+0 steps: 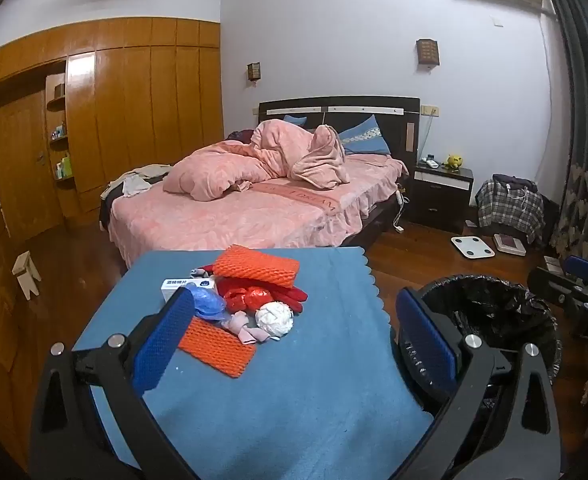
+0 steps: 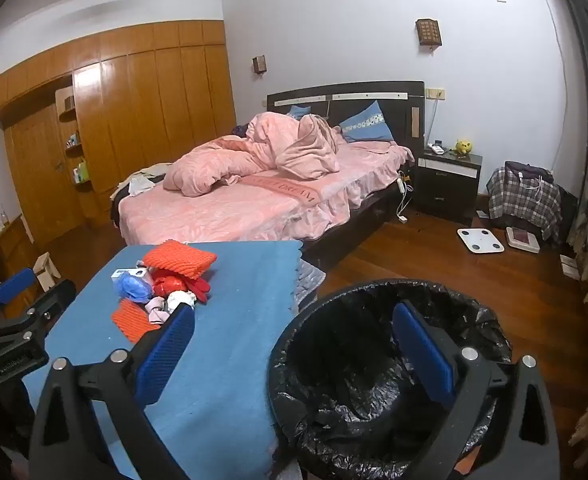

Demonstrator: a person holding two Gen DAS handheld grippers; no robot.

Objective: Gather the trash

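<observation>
Bedroom walls in pale white frame a bed (image 1: 253, 200) with rumpled pink bedding, a wooden wardrobe (image 1: 113, 112) to its left and a dark nightstand (image 1: 440, 192) to its right. Nearer the cameras stands a worktop (image 1: 294, 380) under a blue cloth, and on its far half lies the trash pile: a folded orange foam net (image 1: 255, 266), a second orange net (image 1: 215, 346) laid flat nearer the camera, crumpled red plastic (image 1: 253, 296), a blue plastic wad (image 1: 207, 302), a white paper ball (image 1: 274, 319), a pinkish scrap (image 1: 241, 326) and a small white box (image 1: 183, 283). Just beside the worktop's right edge sits a bin lined with a black bag (image 2: 374, 360). Left tool (image 1: 294, 340) hovers over the worktop's near half, tilted somewhat downward toward the pile, its blue-padded jaws spread wide with nothing between them; its left pad overlaps the blue wad and the flat net in the view, though contact cannot be told. Right tool (image 2: 294, 352) hangs at a similar downward tilt, straddling the worktop's right edge and the bin's mouth, jaws likewise fully apart and holding nothing. Each tool shows at the edge of the other's view, side by side and apart.
</observation>
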